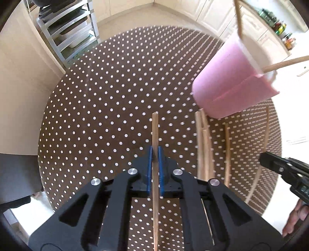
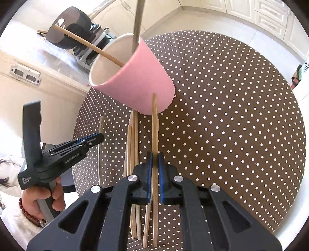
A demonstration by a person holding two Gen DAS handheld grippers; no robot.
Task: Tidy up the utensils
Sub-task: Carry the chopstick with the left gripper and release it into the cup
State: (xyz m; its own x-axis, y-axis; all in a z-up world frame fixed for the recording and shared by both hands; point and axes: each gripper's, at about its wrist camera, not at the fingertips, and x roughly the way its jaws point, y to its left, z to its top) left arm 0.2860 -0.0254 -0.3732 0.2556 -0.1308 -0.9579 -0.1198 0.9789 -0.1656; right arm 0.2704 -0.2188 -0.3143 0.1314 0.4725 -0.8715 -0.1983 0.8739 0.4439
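Note:
A pink cup (image 1: 229,85) stands on the round dotted table (image 1: 115,96) with two chopsticks (image 1: 285,62) sticking out of it. My left gripper (image 1: 155,152) is shut on one wooden chopstick (image 1: 155,131), held above the table left of the cup. My right gripper (image 2: 155,157) is shut on another chopstick (image 2: 154,123), its tip just in front of the cup (image 2: 143,81). Several loose chopsticks (image 2: 133,142) lie on the table below and left of it. The left gripper also shows in the right wrist view (image 2: 96,138).
A metal shelf rack (image 1: 67,29) stands beyond the table's far left edge. White cabinets (image 1: 212,11) line the back, with jars (image 1: 283,32) on a counter. A dark chair back (image 2: 67,29) stands behind the cup. The table's edge is close on the left in the right wrist view.

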